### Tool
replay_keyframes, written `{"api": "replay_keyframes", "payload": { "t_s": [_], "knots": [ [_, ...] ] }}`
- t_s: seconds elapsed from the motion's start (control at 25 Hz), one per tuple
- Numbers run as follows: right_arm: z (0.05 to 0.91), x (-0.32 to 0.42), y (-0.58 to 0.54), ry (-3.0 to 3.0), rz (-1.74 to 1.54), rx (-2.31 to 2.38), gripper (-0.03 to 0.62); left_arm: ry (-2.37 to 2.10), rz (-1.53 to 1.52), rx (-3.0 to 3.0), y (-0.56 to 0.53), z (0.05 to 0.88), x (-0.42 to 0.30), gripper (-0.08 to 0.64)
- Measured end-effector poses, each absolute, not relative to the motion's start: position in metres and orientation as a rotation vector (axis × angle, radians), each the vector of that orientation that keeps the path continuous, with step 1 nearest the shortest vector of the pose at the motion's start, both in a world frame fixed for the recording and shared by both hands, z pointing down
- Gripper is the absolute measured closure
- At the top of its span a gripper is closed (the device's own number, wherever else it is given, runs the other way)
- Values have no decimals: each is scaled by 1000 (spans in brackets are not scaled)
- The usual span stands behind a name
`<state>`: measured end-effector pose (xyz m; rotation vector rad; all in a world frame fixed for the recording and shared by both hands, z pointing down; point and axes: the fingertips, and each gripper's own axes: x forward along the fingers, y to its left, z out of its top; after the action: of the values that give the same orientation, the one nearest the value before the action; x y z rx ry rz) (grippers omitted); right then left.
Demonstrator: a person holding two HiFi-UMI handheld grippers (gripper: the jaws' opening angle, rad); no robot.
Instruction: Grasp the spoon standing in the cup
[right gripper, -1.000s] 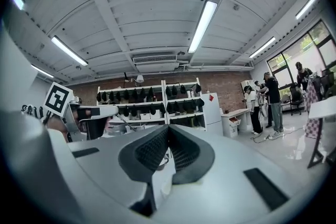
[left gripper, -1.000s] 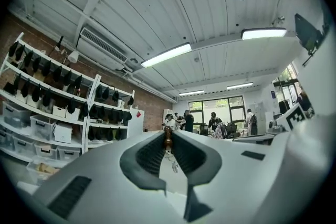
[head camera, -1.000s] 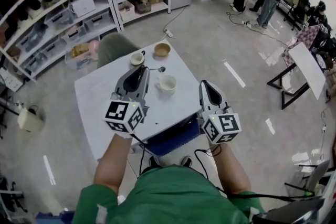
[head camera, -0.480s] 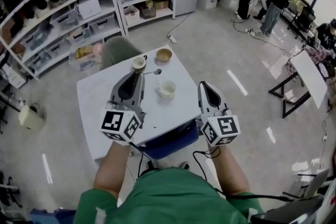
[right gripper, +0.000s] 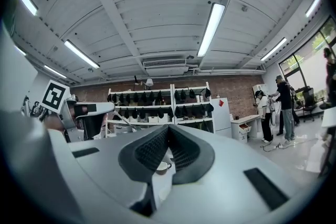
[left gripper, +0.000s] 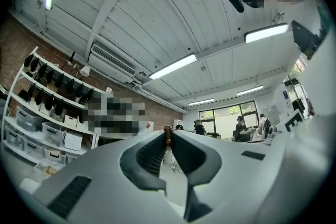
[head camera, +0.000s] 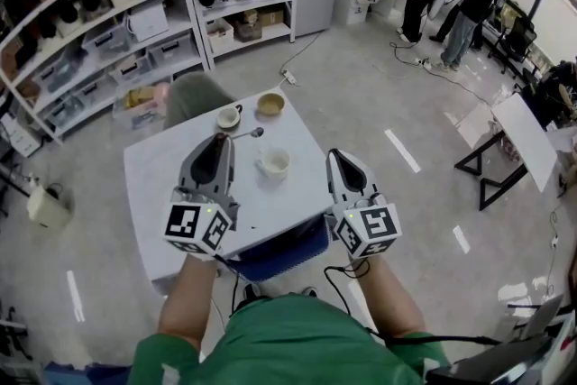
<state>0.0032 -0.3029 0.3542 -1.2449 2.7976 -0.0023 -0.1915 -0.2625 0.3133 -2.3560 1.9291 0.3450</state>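
Spoon (head camera: 250,133) handle pinched between the left gripper (head camera: 222,140) jaws' tips.

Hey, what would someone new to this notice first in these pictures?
The left tongs are shut on a spoon, its bowl sticking out sideways over the white table between a white cup and a second cup farther back. The right tongs are shut on nothing near the table's right edge, and a tan bowl sits at the far corner.
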Motion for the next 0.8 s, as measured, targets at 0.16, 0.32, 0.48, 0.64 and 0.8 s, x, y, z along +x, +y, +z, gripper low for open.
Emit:
{"api": "replay_keyframes", "payload": {
  "t_s": [0.16, 0.32, 0.48, 0.64, 0.8],
  "knots": [
    [357, 7, -304, 2804, -4, -1247, 570, 1930, 344, -2367, -266, 318, -187, 506],
    [358, 13, -311, 2800, -13, -1256, 570, 1927, 334, -2374, -274, 318, -182, 506],
    [355, 17, -313, 2790, -31, -1268, 570, 1916, 327, -2387, -277, 316, -180, 506],
    [354, 16, -317, 2781, -33, -1279, 569, 1906, 329, -2401, -283, 315, -183, 506],
    [356, 10, -319, 2773, -39, -1295, 570, 1894, 334, -2418, -286, 317, -191, 506]
  ]
}}
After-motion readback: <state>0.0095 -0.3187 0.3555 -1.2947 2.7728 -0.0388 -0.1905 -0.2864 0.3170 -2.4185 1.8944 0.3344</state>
